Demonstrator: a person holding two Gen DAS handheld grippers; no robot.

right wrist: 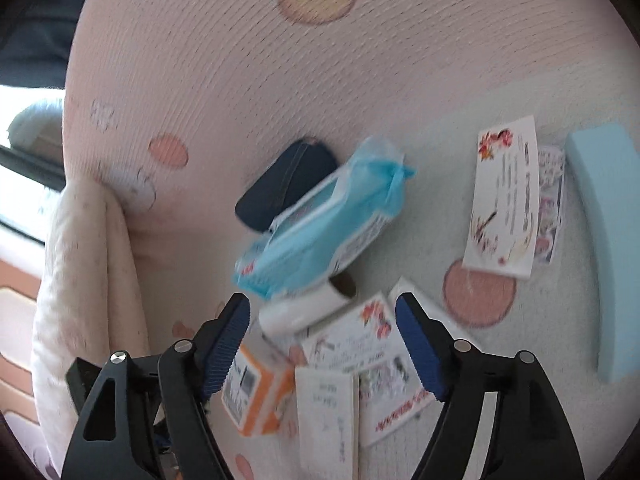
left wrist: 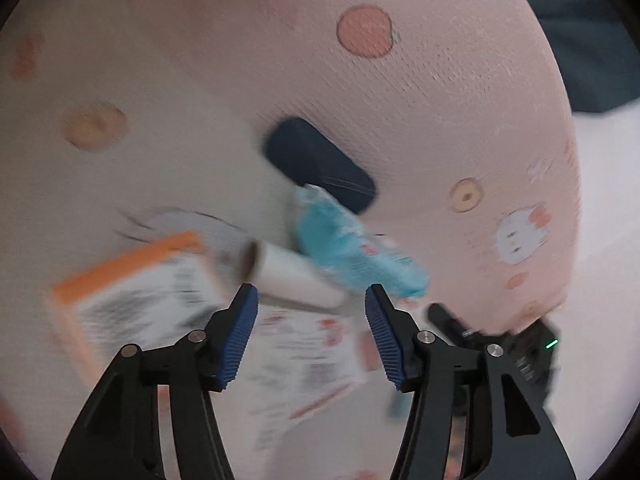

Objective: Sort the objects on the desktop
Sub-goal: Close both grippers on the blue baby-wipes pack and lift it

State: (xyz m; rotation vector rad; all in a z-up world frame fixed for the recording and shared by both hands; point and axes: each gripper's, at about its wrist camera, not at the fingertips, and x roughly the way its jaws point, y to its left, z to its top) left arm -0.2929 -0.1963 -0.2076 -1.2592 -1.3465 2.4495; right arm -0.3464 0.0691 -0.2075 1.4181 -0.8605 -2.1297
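Both views blurred, details soft. Landmark: blue tissue pack [right wrist: 320, 220], lying tilted on the pink cartoon-print cloth [right wrist: 224, 60] covering the worktop.

Right wrist view, left to right:
- Cream towel [right wrist: 84, 264] hangs over the cloth's left edge, well left of the pack.
- Dark navy case [right wrist: 280, 184] just behind the pack's upper left, touching or partly under it; can't tell which.
- White roll [right wrist: 300, 312] with a brown core sits right below the pack, its open end tucked under the pack's lower edge.
- Orange-and-white box [right wrist: 256, 396] below the roll, further down from the pack.
- Printed leaflets [right wrist: 360, 360] below and right of the pack, overlapping each other.
- Upright printed card [right wrist: 504, 200] right of the pack, apart from it, overlapping a smaller card behind.
- Light blue foam block [right wrist: 604, 232] far right of the pack.

Right gripper [right wrist: 322, 300]: jaws spread, nothing pinched; the roll and leaflets lie on the cloth beyond and between the fingertips.

Left wrist view: same pile from the other side. Box [left wrist: 132, 300] left of the pack [left wrist: 352, 248], roll [left wrist: 292, 276] between them, case [left wrist: 320, 164] above the pack.

Left gripper [left wrist: 312, 292]: jaws spread, empty, tips just short of the roll. Other gripper's black body [left wrist: 500, 344] lower right of the pack.
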